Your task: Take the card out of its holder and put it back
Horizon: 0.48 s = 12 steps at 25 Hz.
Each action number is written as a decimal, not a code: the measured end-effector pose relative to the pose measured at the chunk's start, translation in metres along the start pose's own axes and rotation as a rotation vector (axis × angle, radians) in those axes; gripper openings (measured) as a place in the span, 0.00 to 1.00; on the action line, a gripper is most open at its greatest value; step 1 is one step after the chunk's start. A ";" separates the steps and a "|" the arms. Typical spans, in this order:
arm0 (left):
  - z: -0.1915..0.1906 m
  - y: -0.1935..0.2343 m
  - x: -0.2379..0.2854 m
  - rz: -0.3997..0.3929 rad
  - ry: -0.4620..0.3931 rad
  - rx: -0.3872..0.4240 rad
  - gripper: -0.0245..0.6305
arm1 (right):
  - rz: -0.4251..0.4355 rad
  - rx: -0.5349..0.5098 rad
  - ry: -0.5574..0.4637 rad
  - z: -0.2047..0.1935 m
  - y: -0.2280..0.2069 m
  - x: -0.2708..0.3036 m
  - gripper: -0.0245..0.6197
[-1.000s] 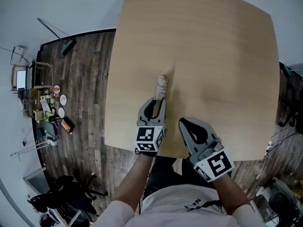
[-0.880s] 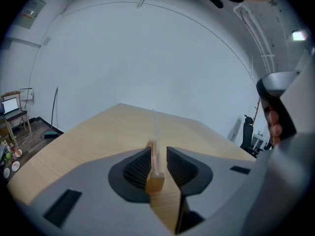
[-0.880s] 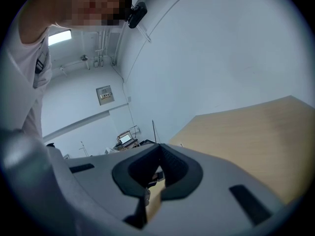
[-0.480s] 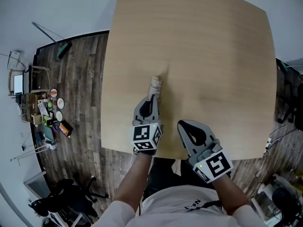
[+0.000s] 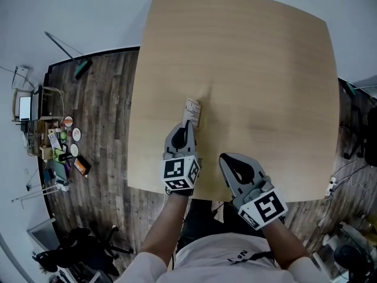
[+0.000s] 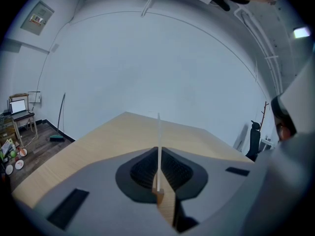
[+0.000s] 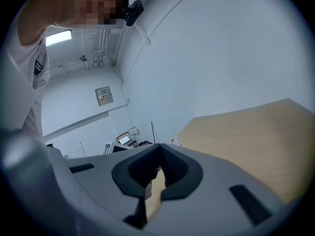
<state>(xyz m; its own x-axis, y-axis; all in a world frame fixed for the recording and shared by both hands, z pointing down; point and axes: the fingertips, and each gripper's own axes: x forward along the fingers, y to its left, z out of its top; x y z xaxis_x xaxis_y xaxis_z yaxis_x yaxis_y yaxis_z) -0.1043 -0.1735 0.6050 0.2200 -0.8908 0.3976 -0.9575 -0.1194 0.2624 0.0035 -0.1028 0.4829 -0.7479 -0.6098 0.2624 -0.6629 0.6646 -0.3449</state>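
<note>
Progress looks early or mid-way, as a judgement only. Head view: card (image 5: 192, 112) sits at the tip of the left gripper (image 5: 188, 124), above the near-left part of the table (image 5: 265, 69), printed face partly showing, slightly tilted. No separate holder lies anywhere on the tabletop, so whether the card is out of it cannot be settled from here. Left forearm reaches forward from the body, gripper pointing away along the table. Right gripper (image 5: 231, 160) hangs back near the table's near edge, well apart from the card, angled up and to the left, forearm bent in close to the body. Left gripper view: jaws pressed onto the card, seen edge-on as a thin white line standing upright between the pads. A small tan block (image 6: 157, 196) sits at the card's lower end; it may be the holder, but that is not certain. If so, the pull-out is not done and both halves of the task remain. Right gripper view: jaws drawn together with nothing between them, only a sliver of tabletop showing through below the pads; gripper tilted, aimed across the table's edge toward the room.
</note>
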 end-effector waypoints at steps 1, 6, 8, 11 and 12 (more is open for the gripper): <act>0.003 0.000 -0.001 0.004 -0.002 0.003 0.08 | 0.001 -0.001 -0.005 0.002 0.001 -0.001 0.06; 0.029 -0.007 -0.011 0.005 -0.033 0.005 0.08 | 0.000 -0.013 -0.039 0.017 0.005 -0.006 0.06; 0.044 -0.010 -0.019 -0.001 -0.047 0.003 0.08 | -0.002 -0.014 -0.057 0.026 0.009 -0.008 0.06; 0.068 -0.020 -0.034 -0.010 -0.062 0.015 0.08 | -0.006 -0.020 -0.086 0.043 0.015 -0.012 0.06; 0.076 -0.025 -0.040 -0.016 -0.069 0.018 0.08 | -0.007 -0.024 -0.094 0.048 0.016 -0.014 0.06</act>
<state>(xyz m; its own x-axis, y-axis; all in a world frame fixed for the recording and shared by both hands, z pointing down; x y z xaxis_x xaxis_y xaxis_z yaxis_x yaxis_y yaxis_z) -0.1037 -0.1686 0.5157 0.2227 -0.9167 0.3316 -0.9573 -0.1415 0.2519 0.0052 -0.1037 0.4304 -0.7369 -0.6520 0.1784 -0.6699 0.6692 -0.3216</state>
